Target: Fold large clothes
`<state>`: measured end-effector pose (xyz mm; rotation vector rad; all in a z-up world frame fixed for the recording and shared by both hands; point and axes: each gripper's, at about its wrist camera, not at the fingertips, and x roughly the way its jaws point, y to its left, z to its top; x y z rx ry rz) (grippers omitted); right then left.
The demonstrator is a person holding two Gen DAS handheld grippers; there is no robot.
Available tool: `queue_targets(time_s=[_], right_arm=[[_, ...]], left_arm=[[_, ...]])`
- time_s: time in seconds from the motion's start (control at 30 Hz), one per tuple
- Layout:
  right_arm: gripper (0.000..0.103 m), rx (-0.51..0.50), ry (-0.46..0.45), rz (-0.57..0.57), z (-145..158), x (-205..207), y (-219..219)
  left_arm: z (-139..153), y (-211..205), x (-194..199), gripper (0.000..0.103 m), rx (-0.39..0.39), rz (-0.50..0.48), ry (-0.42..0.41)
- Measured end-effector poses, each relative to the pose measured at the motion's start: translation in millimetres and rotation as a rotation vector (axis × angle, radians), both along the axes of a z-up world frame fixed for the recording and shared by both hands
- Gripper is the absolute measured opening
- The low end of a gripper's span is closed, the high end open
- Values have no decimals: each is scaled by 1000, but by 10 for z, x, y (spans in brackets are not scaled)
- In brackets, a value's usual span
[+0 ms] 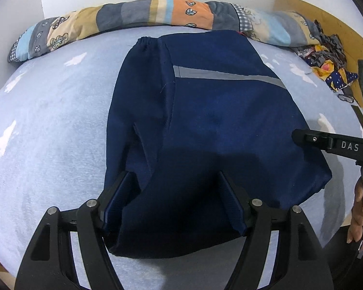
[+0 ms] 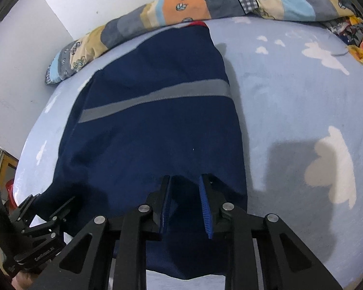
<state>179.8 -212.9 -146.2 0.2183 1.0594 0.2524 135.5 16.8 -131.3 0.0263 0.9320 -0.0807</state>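
On the left, the left gripper [image 1: 176,200] is hovering with jaws spread wide over the near edge of the navy garment [image 1: 205,125], which is lying partly folded on the pale blue bed [image 1: 48,133]. On the right, the right gripper [image 2: 186,205] is narrowing its jaws around the near hem, though whether they are pinching cloth is hard to tell. Next probably comes gripping both corners and carrying that edge toward the patchwork quilt [image 1: 133,14].

Navy garment [image 1: 205,125] with grey stripe [image 1: 230,77], folded into a flat rectangle, near hem bunched between left gripper [image 1: 176,200] fingers, stretching away ahead.
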Motion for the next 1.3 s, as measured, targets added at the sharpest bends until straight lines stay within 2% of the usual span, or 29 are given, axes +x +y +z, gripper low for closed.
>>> queue_targets(time_s=[0.23,0.37,0.47,0.63,0.83,1.03,1.1,1.2,1.3], right_arm=[[23,32,28,-14,24,21,-52],[29,26,-59,-37,301,50,-128],[29,-13,-106,-39,441,242,-121],[29,-27,-118,-38,449,692,3],[29,-42,-86,-31,260,1235,200],[30,-20,-168,-82,404,1506,213],[30,-26,-147,-67,342,1617,248],[30,-77,-61,-40,80,1771,332],[30,-136,-60,-23,-20,1779,410]], left_arm=[[105,-23,-85,73,9,2,-39],[303,-123,-188,73,22,-26,-134],[322,-156,-171,73,21,-29,-153],[187,-125,-44,74,6,-14,-101],[38,-123,47,75,10,18,-33],[18,-212,41,78,41,11,-41],[8,-226,40,78,48,11,-42],[7,-220,37,78,45,10,-46],[-3,-211,46,79,43,10,-43]])
